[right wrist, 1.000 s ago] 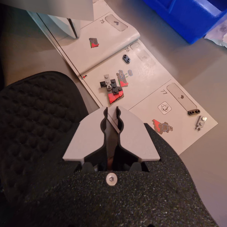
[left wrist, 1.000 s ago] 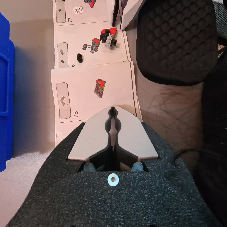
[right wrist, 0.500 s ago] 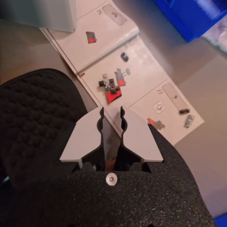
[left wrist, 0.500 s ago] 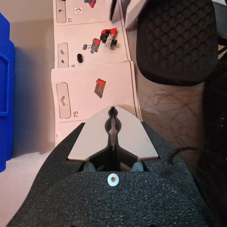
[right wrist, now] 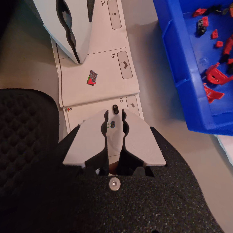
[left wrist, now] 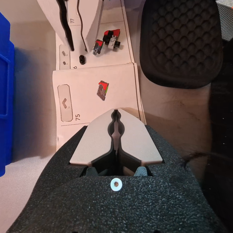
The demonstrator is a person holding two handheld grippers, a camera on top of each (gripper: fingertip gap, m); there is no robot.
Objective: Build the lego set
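Beige tabletop (left wrist: 170, 113) w/ an open instruction booklet (left wrist: 88, 90) lying flat on it; no more of the room shows. Blue bin (right wrist: 182, 70) of red and black pieces sits just beside the booklet; black textured pad (left wrist: 180, 42) on the other side. Left gripper (left wrist: 116, 111) is clenched, tips meeting, nothing between them, over the booklet's near page. Right gripper (right wrist: 114, 111) is released, jaws apart, w/ a small black piece (right wrist: 115, 109) on the page btwn the tips. Red-black-grey sub-build (left wrist: 111, 39) rests on the same page, near the right gripper's fingers (left wrist: 65, 25).
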